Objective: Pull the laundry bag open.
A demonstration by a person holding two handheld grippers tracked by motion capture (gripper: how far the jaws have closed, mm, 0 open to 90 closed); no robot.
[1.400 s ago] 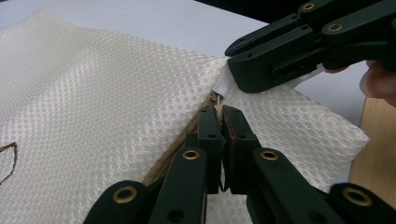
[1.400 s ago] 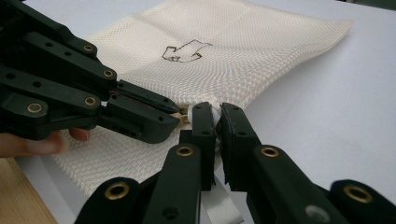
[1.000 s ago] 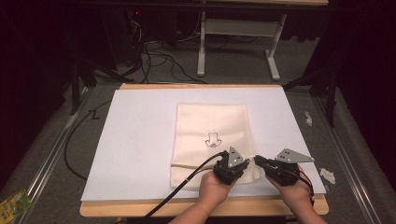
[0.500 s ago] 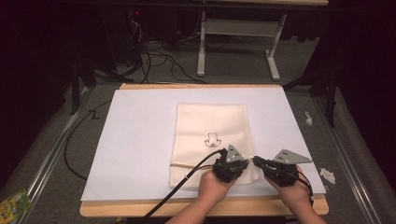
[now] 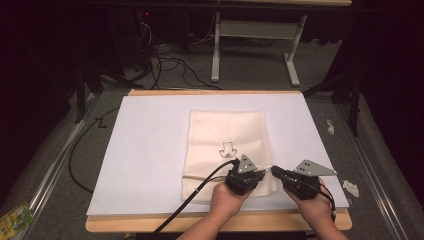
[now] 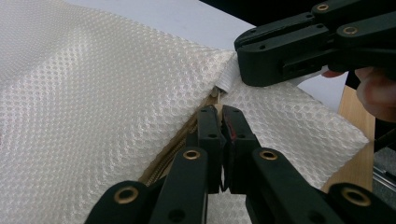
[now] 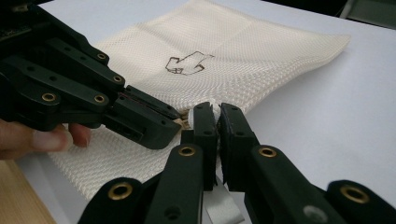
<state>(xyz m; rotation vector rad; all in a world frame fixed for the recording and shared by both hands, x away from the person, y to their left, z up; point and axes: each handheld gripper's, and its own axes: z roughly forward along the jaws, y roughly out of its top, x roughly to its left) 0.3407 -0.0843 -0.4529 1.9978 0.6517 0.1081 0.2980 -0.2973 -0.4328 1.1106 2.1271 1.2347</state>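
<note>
I see my left tongs (image 6: 223,122) clenched on the zipper of the mesh bag (image 5: 227,137), my right tongs (image 7: 216,119) clenched on its corner. The bag lies flat on the white-covered counter (image 5: 150,145), near edge.

Dim room, grey floor (image 5: 60,165), cables (image 5: 165,57)

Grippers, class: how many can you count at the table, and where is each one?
2. The left gripper is at the near edge of the cream mesh bag; the right gripper is beside it, its fingers at the bag's near right corner.
</note>
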